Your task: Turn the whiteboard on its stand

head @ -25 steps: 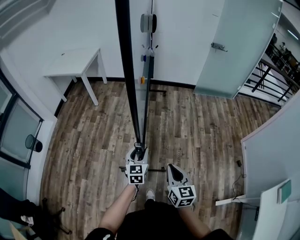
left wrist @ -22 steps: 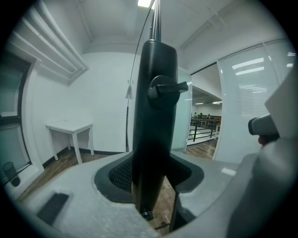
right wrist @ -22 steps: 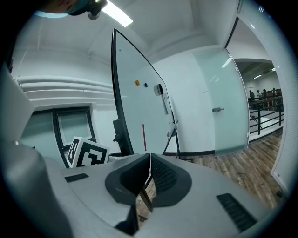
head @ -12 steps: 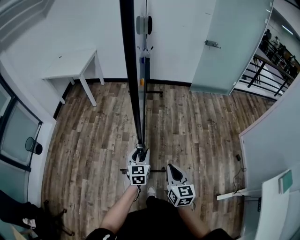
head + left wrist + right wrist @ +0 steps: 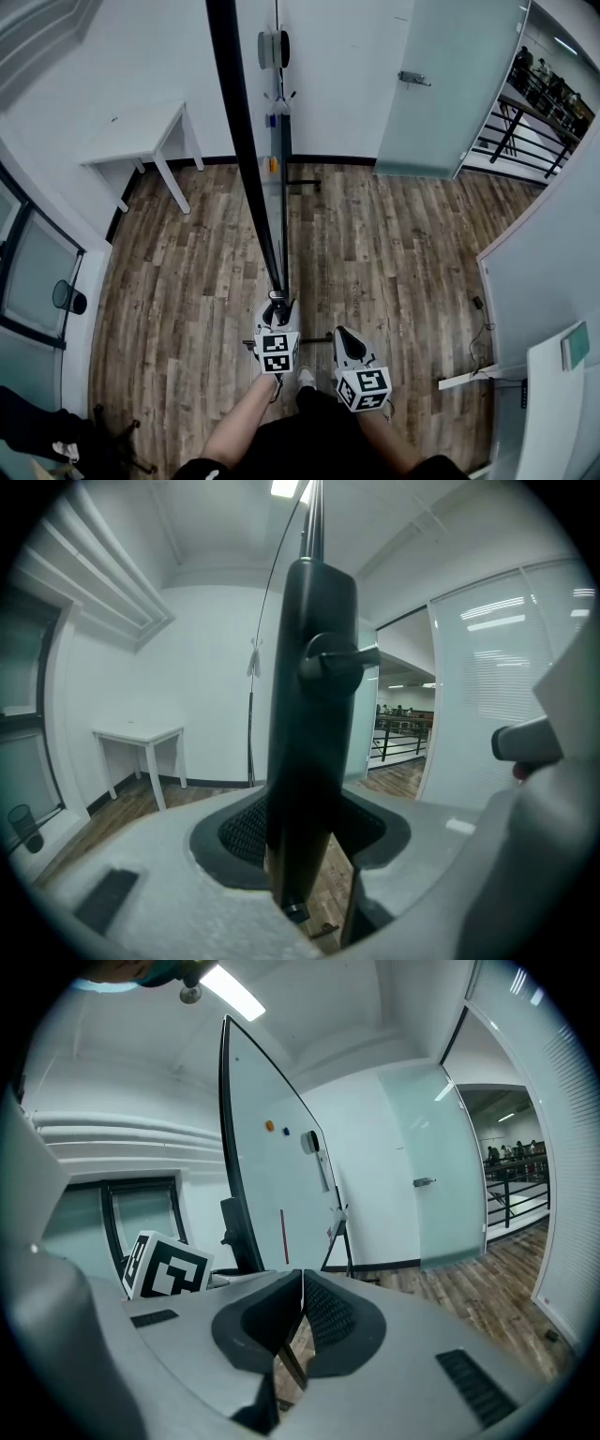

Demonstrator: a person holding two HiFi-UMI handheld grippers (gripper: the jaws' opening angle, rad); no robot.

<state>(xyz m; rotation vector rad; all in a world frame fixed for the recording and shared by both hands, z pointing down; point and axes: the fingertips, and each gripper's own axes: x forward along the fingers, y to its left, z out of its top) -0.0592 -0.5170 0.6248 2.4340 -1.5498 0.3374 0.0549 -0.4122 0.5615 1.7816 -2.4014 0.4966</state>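
Note:
The whiteboard (image 5: 242, 141) stands edge-on in the head view, its black frame running from the top of the picture down to my left gripper (image 5: 275, 314). In the left gripper view the black frame edge (image 5: 309, 733) fills the gap between the jaws, and the left gripper (image 5: 305, 850) is shut on it. My right gripper (image 5: 345, 345) hangs just to the right of it, apart from the board. In the right gripper view the right gripper (image 5: 300, 1321) is shut with nothing in it, and the board's white face (image 5: 272, 1176) carries magnets and an eraser.
A white table (image 5: 141, 131) stands against the far wall at the left. A frosted glass door (image 5: 441, 84) is at the back right, with a railing (image 5: 506, 141) behind it. A white panel (image 5: 544, 309) stands at the right. A dark bin (image 5: 67, 297) sits at the left wall.
In the head view the top of the board's black edge has swung to the left. The left gripper stays on the frame, and the right gripper has barely moved.

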